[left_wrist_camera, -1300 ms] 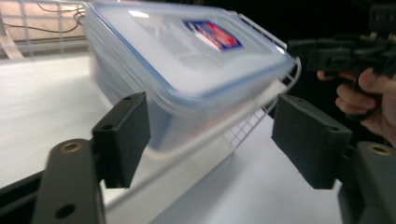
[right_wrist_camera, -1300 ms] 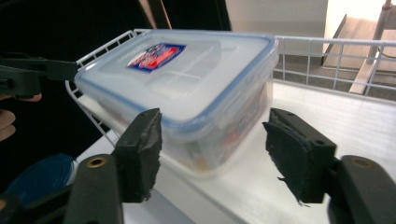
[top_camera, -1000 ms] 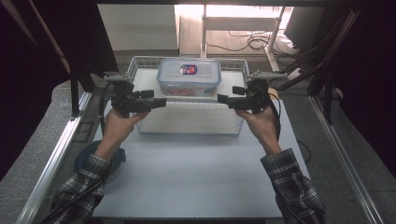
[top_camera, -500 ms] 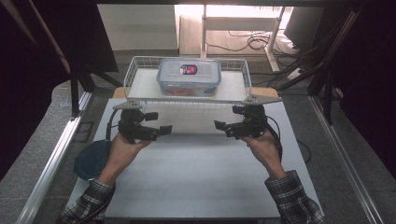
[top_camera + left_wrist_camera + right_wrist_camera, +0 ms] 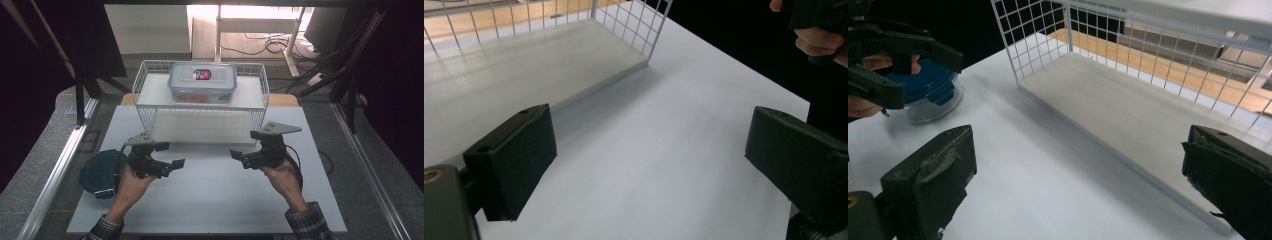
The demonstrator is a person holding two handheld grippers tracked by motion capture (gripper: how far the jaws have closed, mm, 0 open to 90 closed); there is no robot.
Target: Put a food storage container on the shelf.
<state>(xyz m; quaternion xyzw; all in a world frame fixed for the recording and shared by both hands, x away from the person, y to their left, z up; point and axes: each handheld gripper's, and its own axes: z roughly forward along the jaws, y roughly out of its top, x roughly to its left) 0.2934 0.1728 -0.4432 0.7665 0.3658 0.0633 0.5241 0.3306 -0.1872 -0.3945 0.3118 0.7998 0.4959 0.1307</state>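
Nearest the person, two plaid-sleeved forearms come in over the front of the white desk (image 5: 210,200), each hand carrying a claw above the bare surface. The left claw (image 5: 174,156) sits at the left, pointing toward the middle; its jaws stand wide apart, have just been opening, and have nothing between them, as the left gripper view confirms with plain white desk showing between the two black pads (image 5: 514,160). The right claw (image 5: 239,158) faces it from the right, the two well apart from each other with bare desk between; its jaws too are spread to their widest, have just been opening, and hold nothing, the right gripper view showing only desk surface and the rack's lower board between its pads (image 5: 930,177). Just beside the left hand, at the desk's left edge, lies a round container with a dark blue lid (image 5: 100,172), partly hidden by the hand in the high view and seen in the right gripper view behind the other claw. Beyond both claws stands a white wire rack (image 5: 145,117), its mesh sides rising from a pale lower board (image 5: 1128,120) that rests on the desk. On the rack's upper shelf sits a clear rectangular lidded box (image 5: 202,82) with a small red and blue label on its lid and something reddish inside; what it is cannot be told. Behind the rack a wooden board shows at either side, and farther off are cables on the floor.
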